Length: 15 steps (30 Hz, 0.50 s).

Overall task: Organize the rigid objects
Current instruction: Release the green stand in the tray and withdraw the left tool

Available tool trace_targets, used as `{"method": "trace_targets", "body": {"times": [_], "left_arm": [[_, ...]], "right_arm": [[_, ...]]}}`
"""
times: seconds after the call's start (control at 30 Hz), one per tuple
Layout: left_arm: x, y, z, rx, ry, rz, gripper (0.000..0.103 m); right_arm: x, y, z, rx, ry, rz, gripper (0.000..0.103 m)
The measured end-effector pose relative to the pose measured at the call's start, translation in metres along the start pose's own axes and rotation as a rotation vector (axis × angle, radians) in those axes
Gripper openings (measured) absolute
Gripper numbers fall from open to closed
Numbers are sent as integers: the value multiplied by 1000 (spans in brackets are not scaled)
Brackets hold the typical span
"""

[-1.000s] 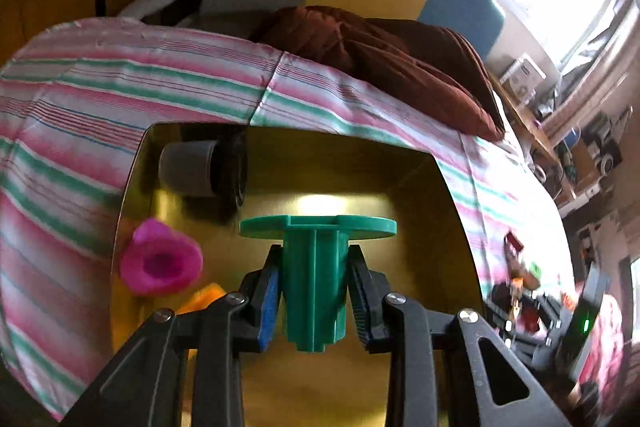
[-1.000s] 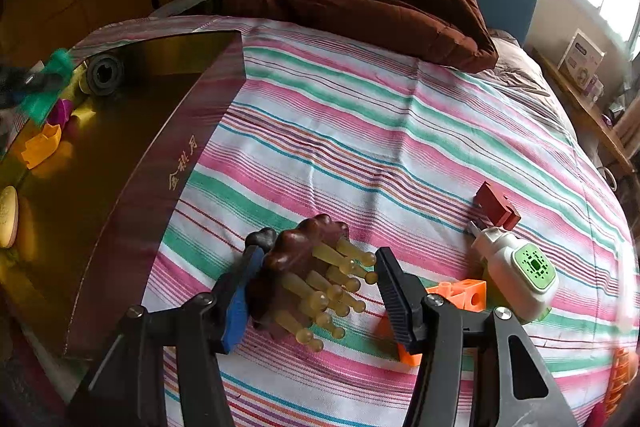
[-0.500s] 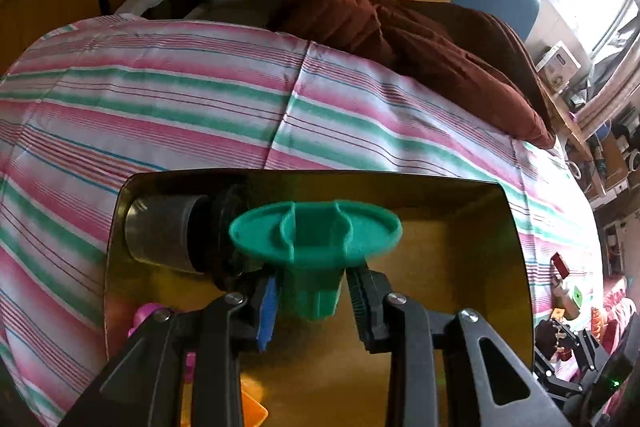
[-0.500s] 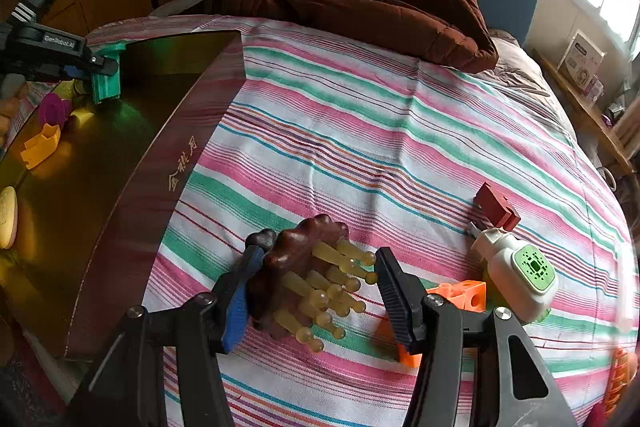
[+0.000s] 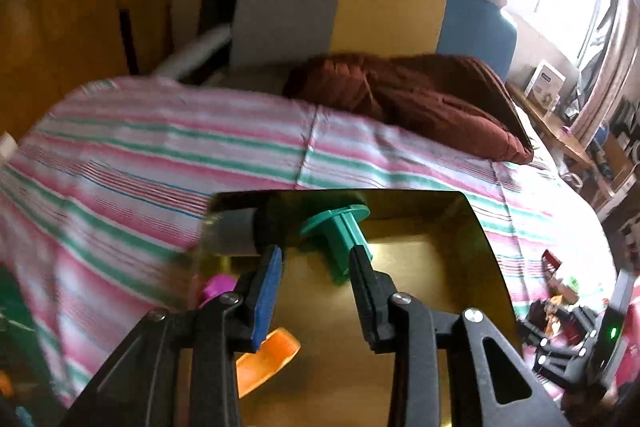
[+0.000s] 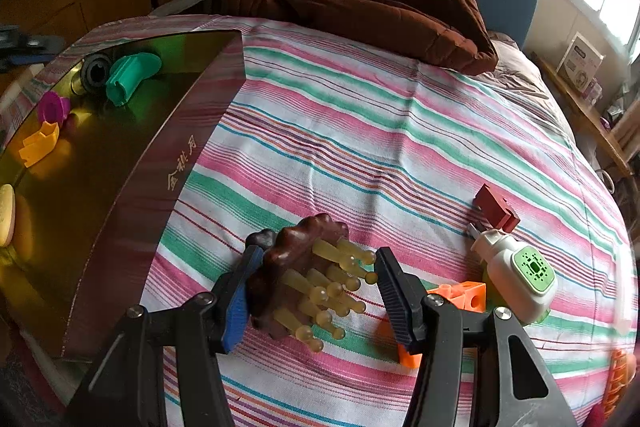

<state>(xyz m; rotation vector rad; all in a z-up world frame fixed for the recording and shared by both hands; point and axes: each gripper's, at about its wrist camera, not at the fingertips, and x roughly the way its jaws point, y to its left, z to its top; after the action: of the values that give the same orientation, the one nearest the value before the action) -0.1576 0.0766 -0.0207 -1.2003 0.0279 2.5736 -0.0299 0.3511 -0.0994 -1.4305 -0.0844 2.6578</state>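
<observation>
A green flanged spool (image 5: 336,239) lies on its side in the gold box (image 5: 476,259), its flange against a grey roll (image 5: 236,231). My left gripper (image 5: 316,255) hangs just above and behind it. Its jaws are opening and the pads are clear of the spool. The right wrist view shows the same spool (image 6: 128,75) loose in the box (image 6: 200,131). My right gripper (image 6: 316,283) is shut on a brown massage brush (image 6: 296,255) with yellowish pegs, low over the striped bedspread.
The box also holds a pink cup (image 6: 52,107), an orange boat shape (image 6: 38,145) and a cream disc (image 6: 6,215). On the bedspread to the right lie a dark red block (image 6: 496,207), a white device (image 6: 520,275) and an orange cube (image 6: 464,299). A brown pillow (image 6: 360,11) lies at the head.
The left gripper carried the green spool to the back of the box, let it go and drew back upward. The spool now lies tipped against the grey roll. The right gripper and brush stayed still.
</observation>
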Motion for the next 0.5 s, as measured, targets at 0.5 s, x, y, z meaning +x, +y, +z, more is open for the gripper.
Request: {"method": "trace_targets", "body": {"times": [0.5], "left_arm": [[-83,-24,-71,71,-129,70,35]], "right_arm": [[0,1,-2,0,0,-5,58]]}}
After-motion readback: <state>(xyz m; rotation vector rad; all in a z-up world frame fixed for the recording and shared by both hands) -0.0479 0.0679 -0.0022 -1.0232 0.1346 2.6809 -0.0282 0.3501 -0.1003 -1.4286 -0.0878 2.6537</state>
